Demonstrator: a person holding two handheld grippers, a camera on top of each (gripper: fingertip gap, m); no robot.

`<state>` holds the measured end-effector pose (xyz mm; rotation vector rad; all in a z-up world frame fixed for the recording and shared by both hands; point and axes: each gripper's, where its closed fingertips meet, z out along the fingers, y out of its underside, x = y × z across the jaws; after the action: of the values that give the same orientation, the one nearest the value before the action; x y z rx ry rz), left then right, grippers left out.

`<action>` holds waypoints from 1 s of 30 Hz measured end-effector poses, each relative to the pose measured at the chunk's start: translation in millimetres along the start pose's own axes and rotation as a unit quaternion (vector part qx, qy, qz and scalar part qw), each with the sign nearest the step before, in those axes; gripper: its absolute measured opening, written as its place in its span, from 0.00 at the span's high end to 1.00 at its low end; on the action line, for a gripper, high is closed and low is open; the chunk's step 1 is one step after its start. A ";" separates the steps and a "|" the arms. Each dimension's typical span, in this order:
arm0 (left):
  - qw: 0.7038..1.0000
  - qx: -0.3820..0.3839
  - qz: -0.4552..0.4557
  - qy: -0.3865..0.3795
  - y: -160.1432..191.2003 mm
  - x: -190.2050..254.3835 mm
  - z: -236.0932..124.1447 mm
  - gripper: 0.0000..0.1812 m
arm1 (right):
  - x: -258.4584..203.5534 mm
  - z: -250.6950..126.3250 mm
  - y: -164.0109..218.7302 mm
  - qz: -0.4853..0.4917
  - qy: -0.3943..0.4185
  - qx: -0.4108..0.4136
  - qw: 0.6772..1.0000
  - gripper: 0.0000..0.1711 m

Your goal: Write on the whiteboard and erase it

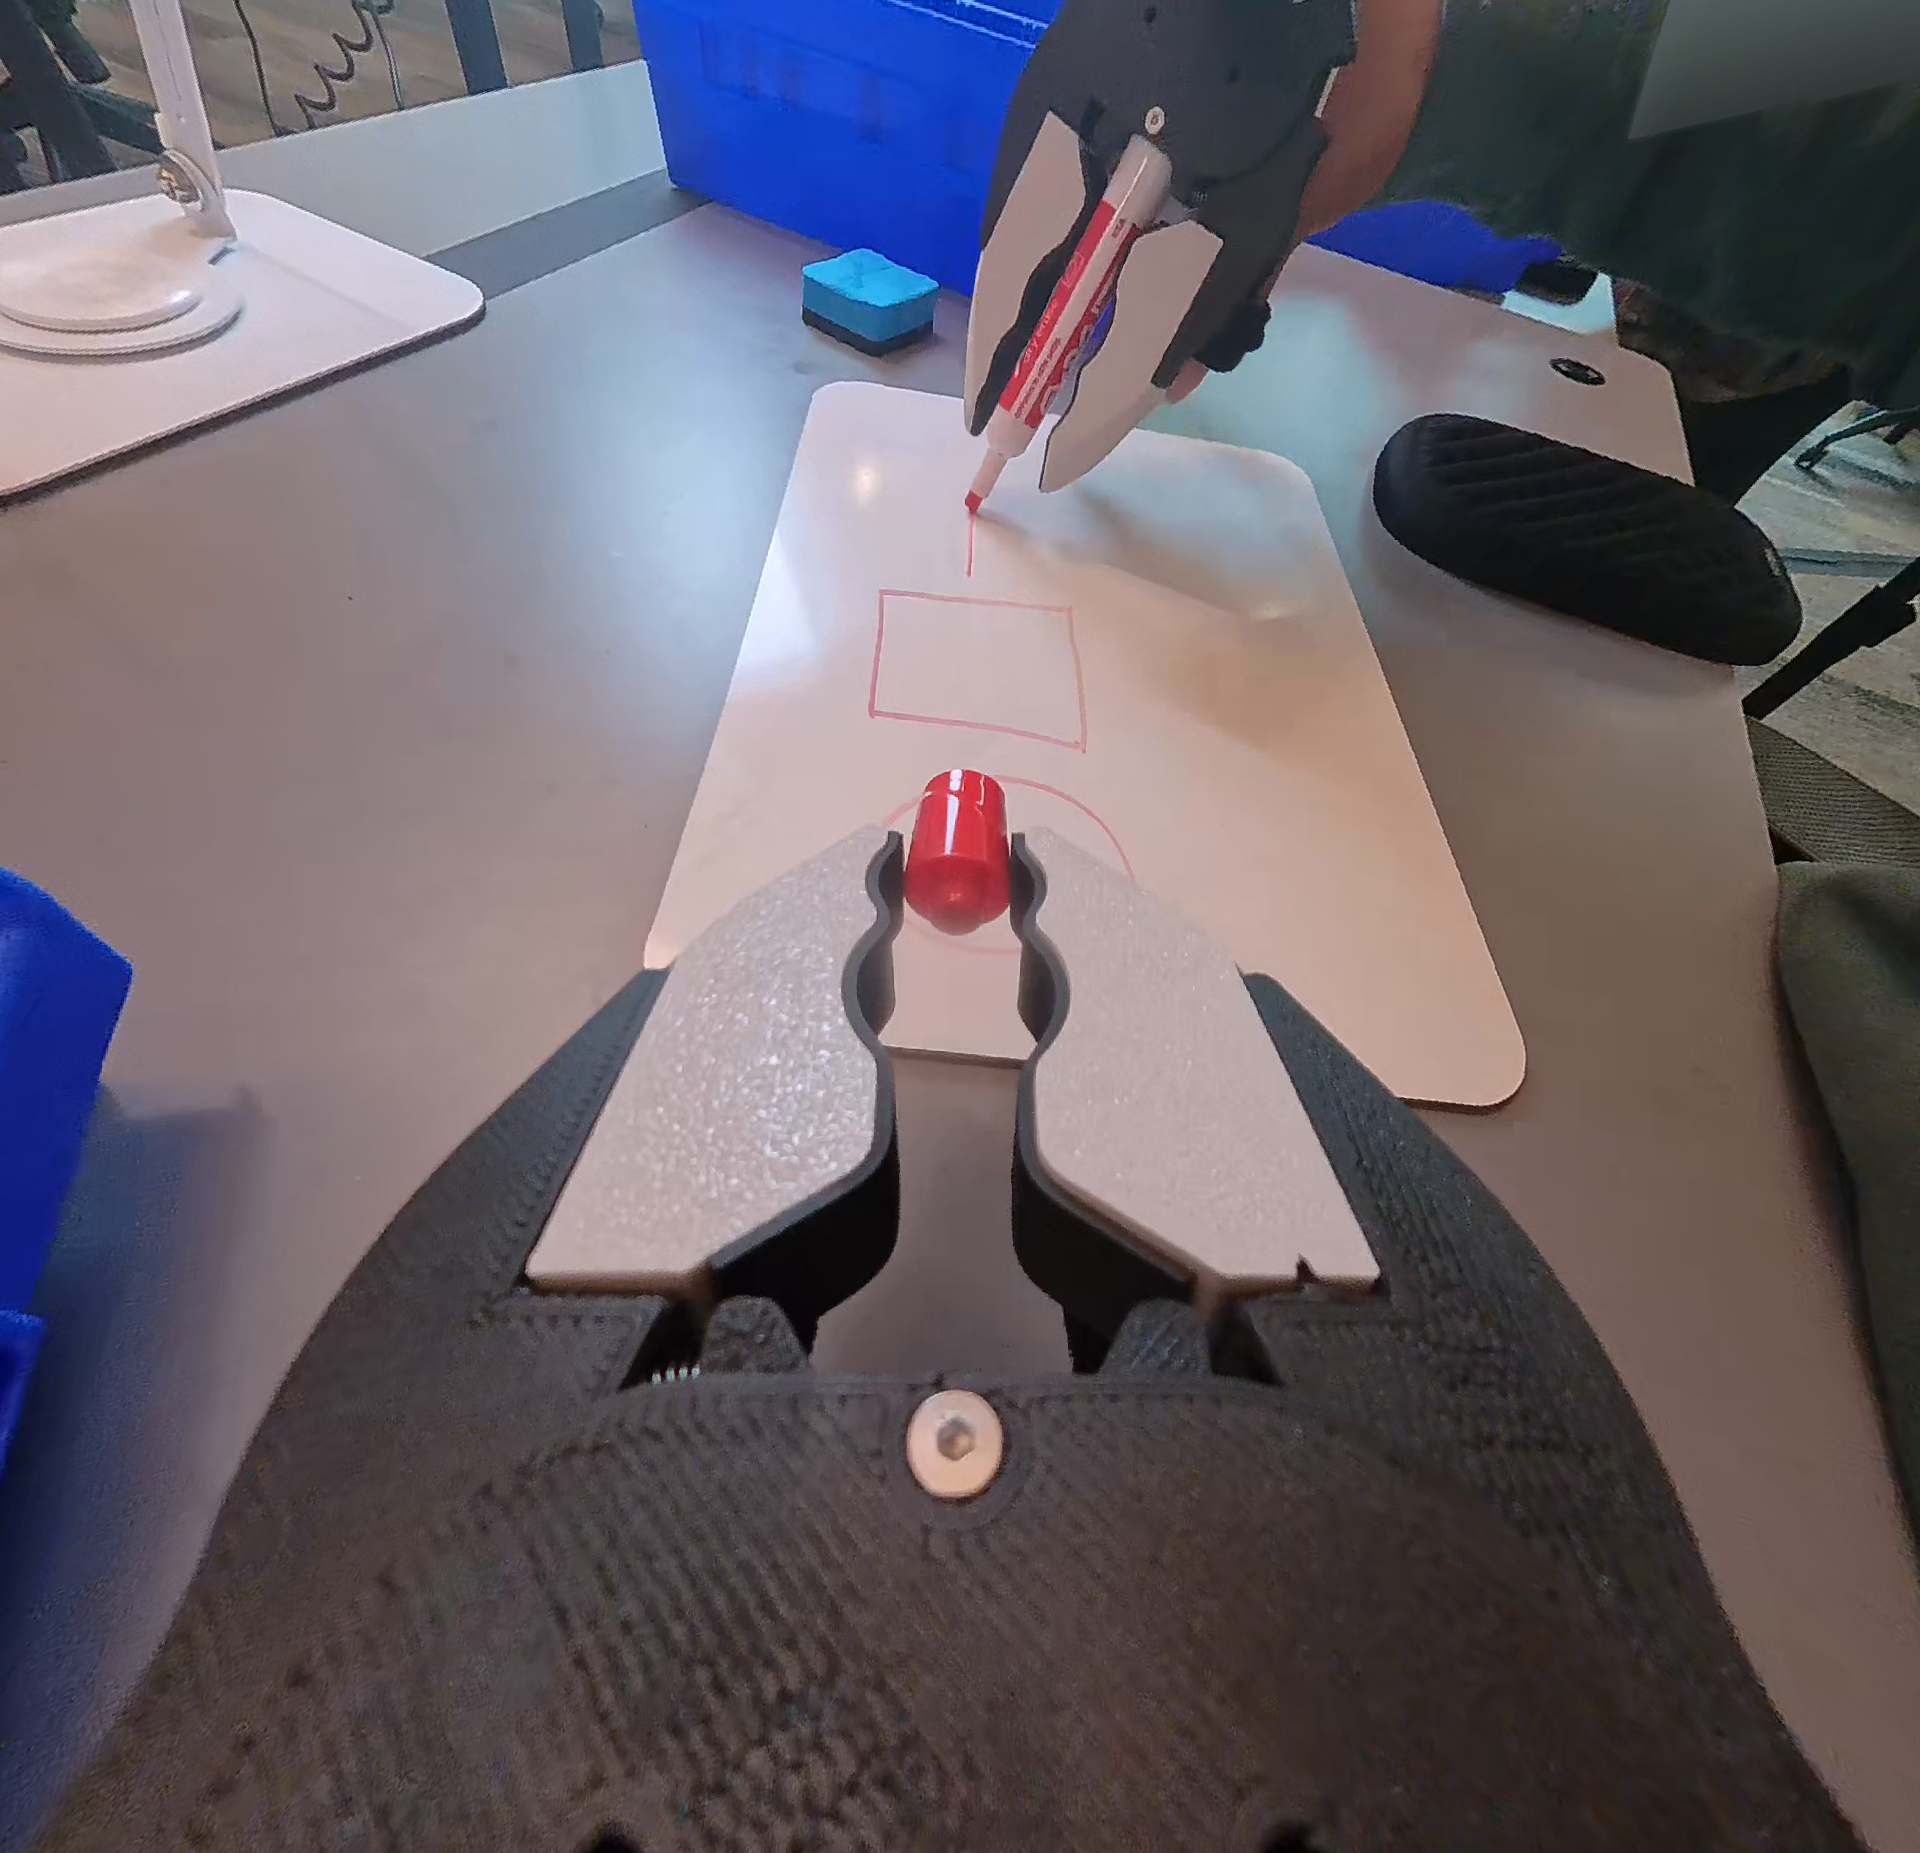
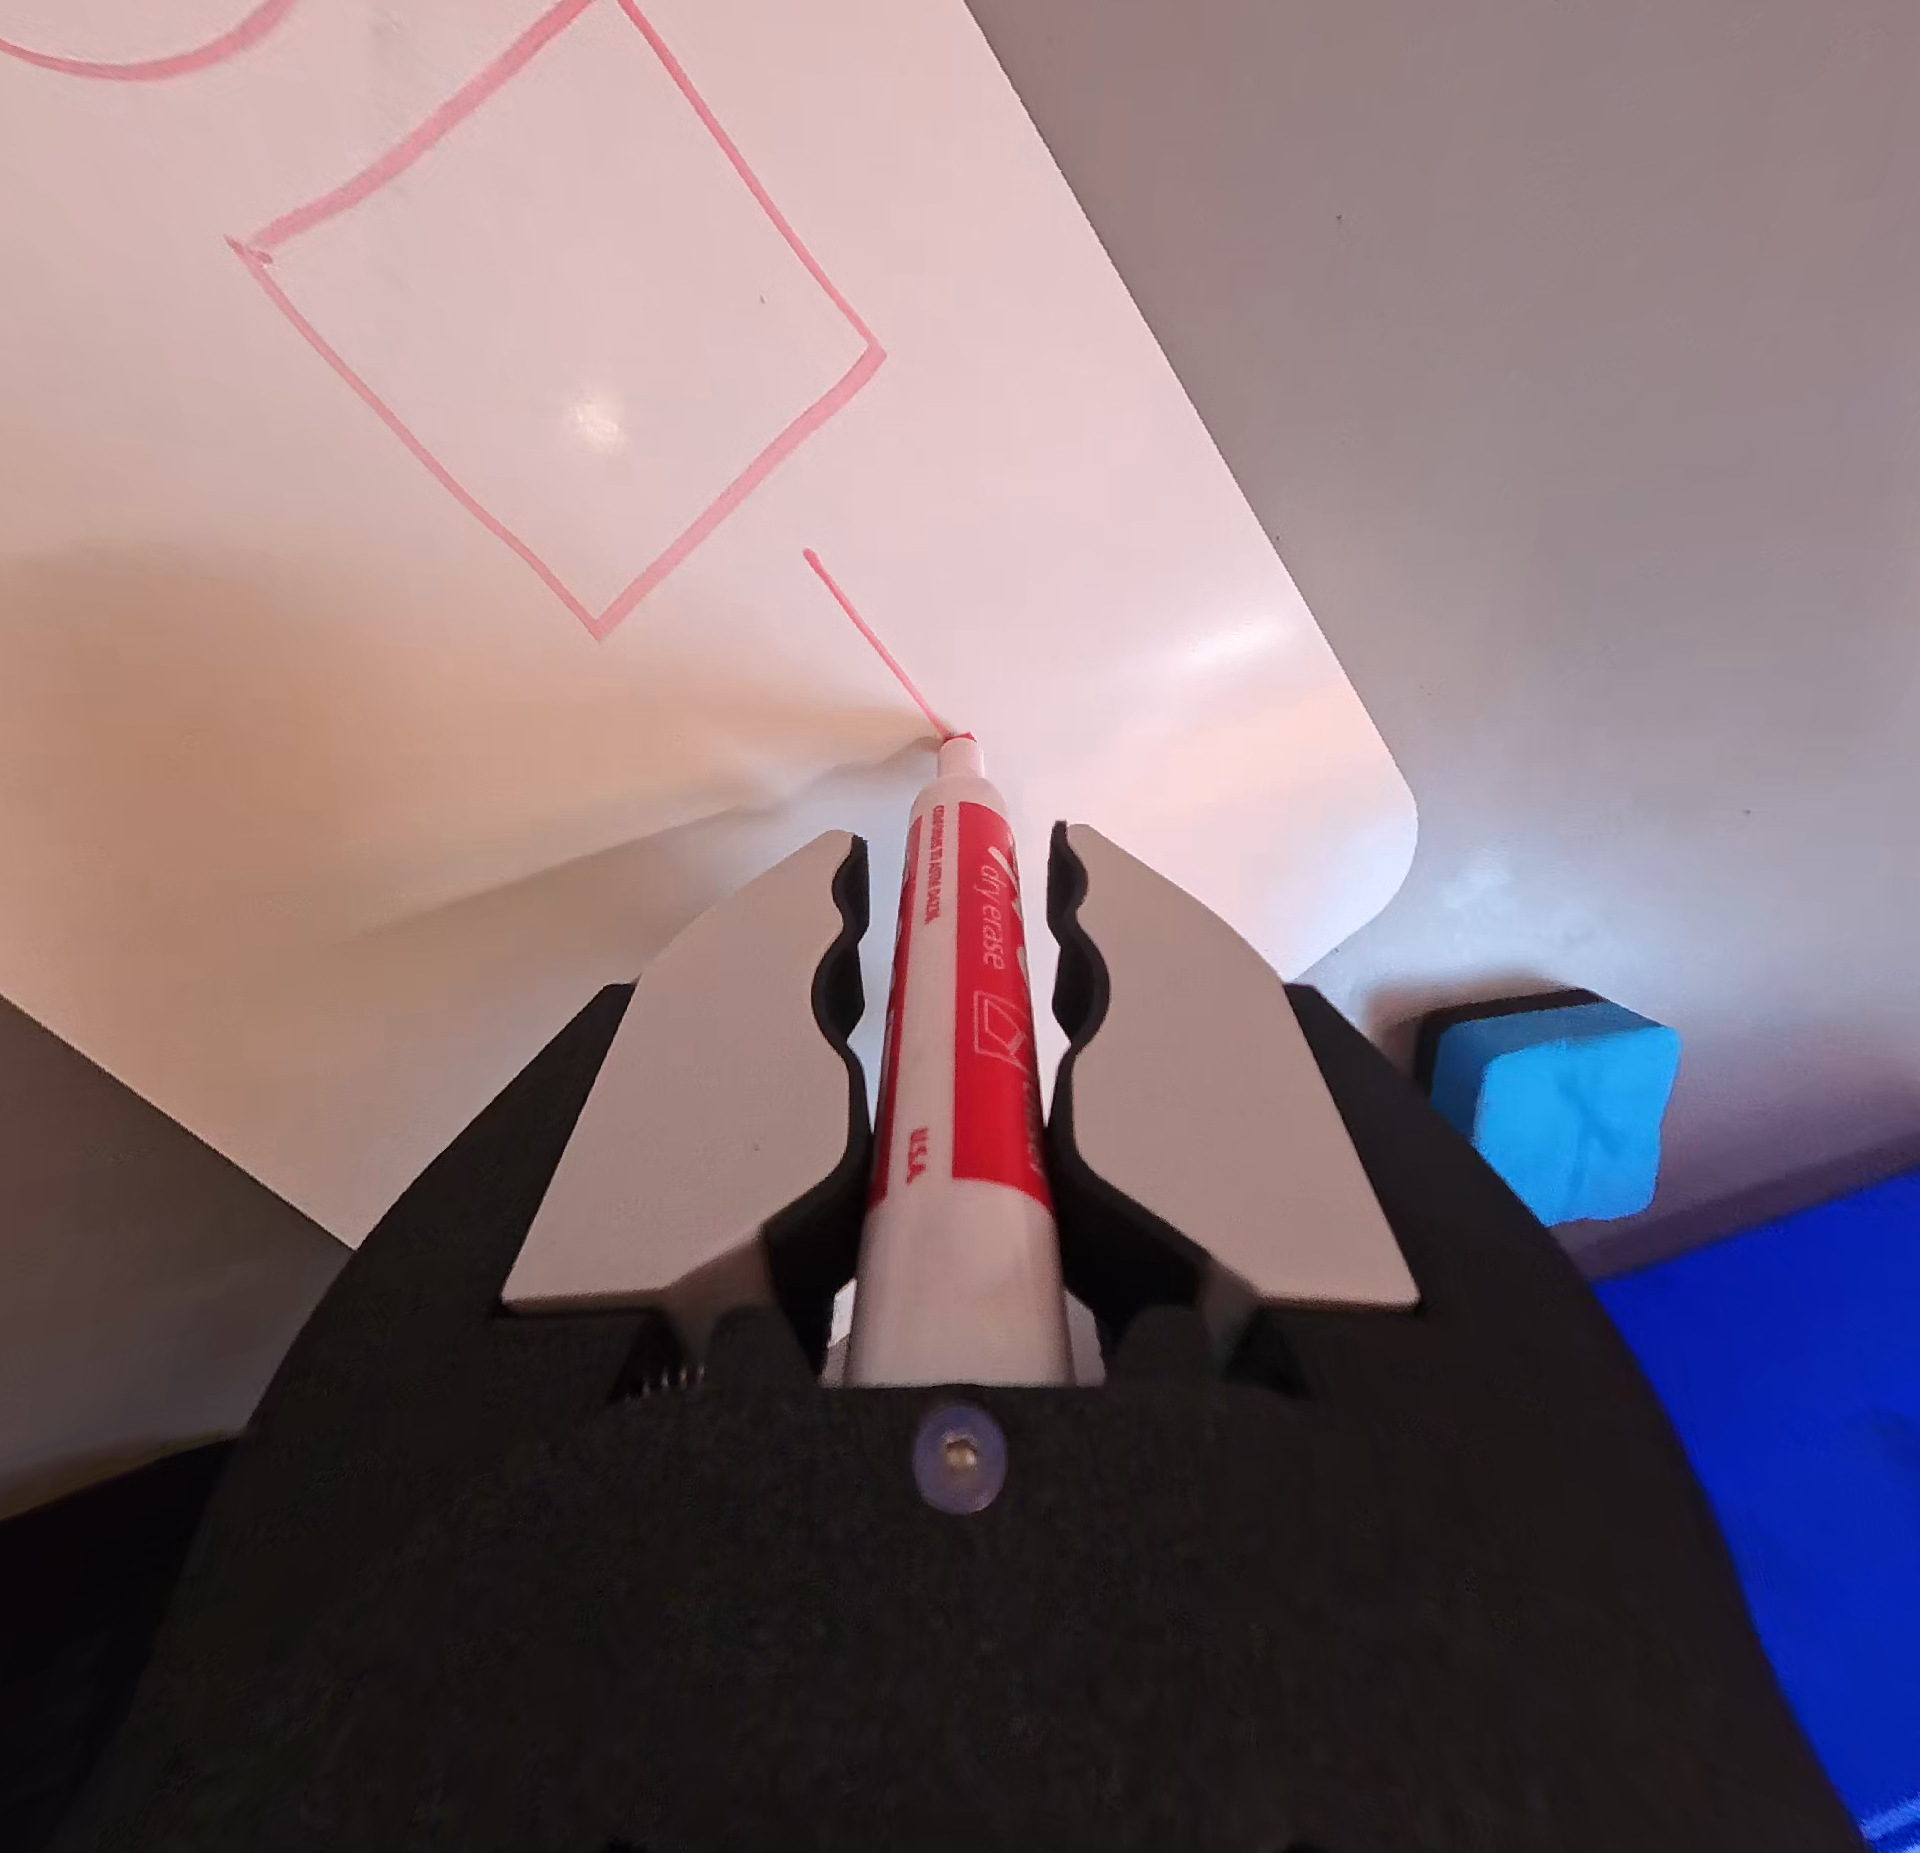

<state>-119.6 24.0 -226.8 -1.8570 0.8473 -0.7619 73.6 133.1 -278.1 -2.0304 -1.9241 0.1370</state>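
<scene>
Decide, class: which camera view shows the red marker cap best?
The left wrist view: the red marker cap sits gripped between the left gripper's fingertips, above the whiteboard. The right wrist view shows none of it.

Glossy smooth whiteboard (image 1: pixel 1195 764); shiny plastic cap (image 1: pixel 954 853); foam eraser (image 1: pixel 869 291).

Blue bin (image 1: pixel 831 68) at table's (image 1: pixel 364 660) far edge; white lamp base (image 1: pixel 125 276) far left; black pad (image 1: pixel 1579 536) right.
</scene>
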 end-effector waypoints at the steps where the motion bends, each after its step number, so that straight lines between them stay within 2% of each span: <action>1: 1.000 0.000 0.000 0.000 0.3 0.1 0.2 0.89 | 0.0 -0.2 -0.2 0.000 0.001 0.000 1.000 0.80; 6: 1.000 0.000 0.001 -0.001 -0.3 0.1 -0.3 0.89 | 3.5 -7.3 -15.6 0.008 0.007 0.030 0.999 0.80; 14: 1.000 0.001 0.002 -0.002 -1.0 -0.1 -1.1 0.89 | 1.5 2.8 -20.4 -0.001 0.004 0.021 1.000 0.80; 30: 1.000 -0.001 0.002 0.000 0.2 0.5 0.5 0.89 | 0.5 -0.7 1.1 0.007 0.011 -0.003 1.000 0.80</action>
<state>-119.0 23.7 -227.0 -1.8563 0.8515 -0.7601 74.9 133.4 -277.7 -2.0422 -1.8989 0.1120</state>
